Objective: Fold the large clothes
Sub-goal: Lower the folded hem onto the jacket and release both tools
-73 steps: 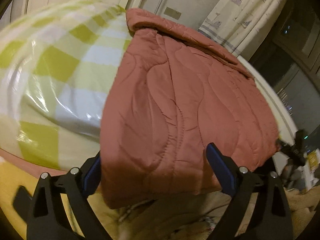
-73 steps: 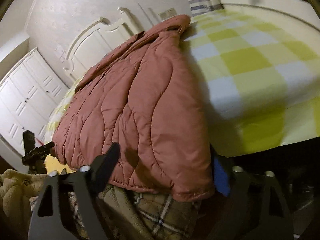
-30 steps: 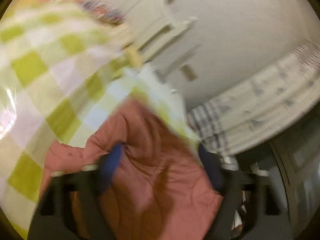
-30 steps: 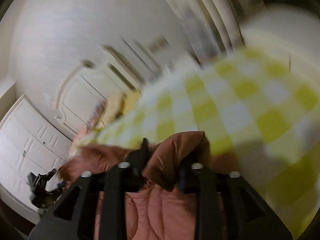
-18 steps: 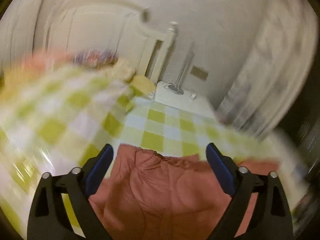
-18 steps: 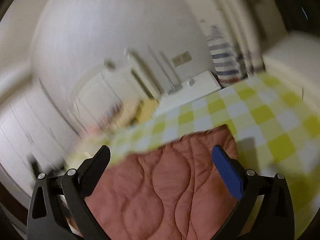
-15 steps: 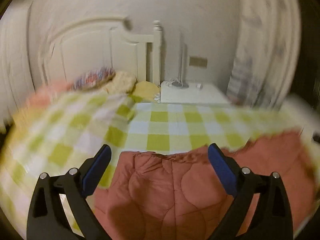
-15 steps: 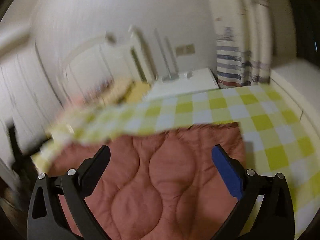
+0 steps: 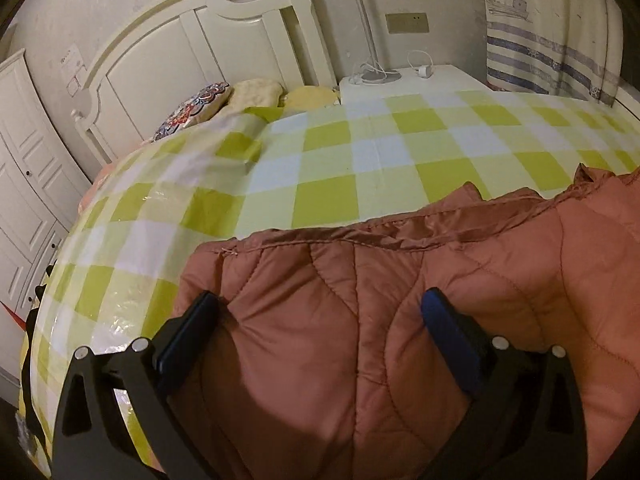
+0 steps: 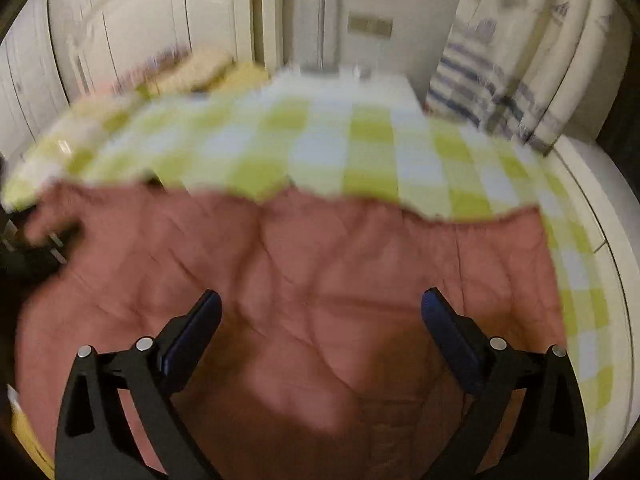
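Left tool [image 9: 320, 312] fingers spread wide, right tool [image 10: 320, 310] likewise

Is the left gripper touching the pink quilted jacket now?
Cannot tell. In the left wrist view, the left gripper is open above the pink quilted jacket, fingers overlapping the fabric, but neither contact nor a gap shows plainly.

Checked bedspread [image 9: 328, 200] — white headboard [image 9: 224, 36]

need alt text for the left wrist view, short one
A quilted rust-red jacket lies on a bed covered in a green-and-white checked sheet, with the left gripper hovering over it, jaws wide open. Behind stand a white headboard, pillows and a nightstand.
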Motion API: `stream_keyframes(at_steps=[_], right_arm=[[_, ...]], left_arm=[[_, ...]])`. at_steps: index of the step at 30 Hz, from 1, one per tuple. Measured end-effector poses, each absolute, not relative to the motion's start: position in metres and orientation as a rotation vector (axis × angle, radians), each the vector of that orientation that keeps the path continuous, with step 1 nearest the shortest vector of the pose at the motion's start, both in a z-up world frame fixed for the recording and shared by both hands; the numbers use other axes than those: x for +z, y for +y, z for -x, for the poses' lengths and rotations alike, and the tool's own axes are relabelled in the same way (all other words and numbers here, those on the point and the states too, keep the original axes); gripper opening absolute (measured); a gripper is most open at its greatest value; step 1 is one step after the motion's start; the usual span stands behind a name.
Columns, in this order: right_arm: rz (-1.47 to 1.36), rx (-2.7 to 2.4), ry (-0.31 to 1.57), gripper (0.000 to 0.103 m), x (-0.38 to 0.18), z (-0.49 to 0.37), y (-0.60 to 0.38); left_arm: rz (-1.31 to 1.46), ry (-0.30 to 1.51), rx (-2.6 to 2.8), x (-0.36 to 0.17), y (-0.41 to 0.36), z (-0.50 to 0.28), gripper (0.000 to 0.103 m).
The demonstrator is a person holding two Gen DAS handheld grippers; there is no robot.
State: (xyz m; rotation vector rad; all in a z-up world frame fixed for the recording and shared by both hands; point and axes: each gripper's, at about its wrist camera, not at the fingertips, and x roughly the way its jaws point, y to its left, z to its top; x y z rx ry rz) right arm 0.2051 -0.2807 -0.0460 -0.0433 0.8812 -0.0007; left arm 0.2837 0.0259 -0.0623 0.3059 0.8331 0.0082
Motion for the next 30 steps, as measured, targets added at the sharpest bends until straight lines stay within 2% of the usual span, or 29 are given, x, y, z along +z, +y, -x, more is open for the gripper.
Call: stream_keyframes(at_steps=[3,7,9,11,14,17,21,22,26,30], right_arm=[[0.069,0.034,0.831,0.096,-0.033,-0.209,-0.256],[0.237,0.049,1.0,0.098,-0.077,-0.241,-0.216],[0.184,0.061,1.023,0.098,-0.079,-0.247,-0.222],[0.129,0.058,1.029,0.097,-0.069,-0.246,-0.235],[0.089,0.003,0.937,0.097,-0.043,-0.231,-0.263],[0.006,-0.141,0.883,0.098,-0.028,-0.221,-0.322],[-0.098,-0.134,1.004,0.099,-0.077,-0.226,-0.374],[-0.156,-0.104,0.978,0.099,-0.081,-0.224,-0.381],[-0.138,-0.103,0.963,0.099,-0.079,-0.228,-0.375],[-0.238,-0.051,0.923,0.099,-0.078,-0.22,-0.392]], left_arm=[[-0.305,0.831,0.01,-0.062,0.026,-0.283,0.101],[-0.262,0.85,-0.005,-0.062,0.031,-0.284,0.101],[-0.225,0.862,-0.007,-0.062,0.038,-0.287,0.101],[-0.198,0.868,-0.015,-0.062,0.042,-0.287,0.101],[-0.181,0.862,-0.021,-0.062,0.045,-0.287,0.101],[-0.189,0.862,-0.018,-0.062,0.044,-0.287,0.101],[-0.196,0.866,-0.021,-0.062,0.043,-0.287,0.101],[-0.2,0.866,-0.019,-0.062,0.042,-0.287,0.101],[-0.193,0.877,-0.021,-0.063,0.043,-0.289,0.101],[-0.17,0.884,-0.022,-0.061,0.045,-0.289,0.101]])
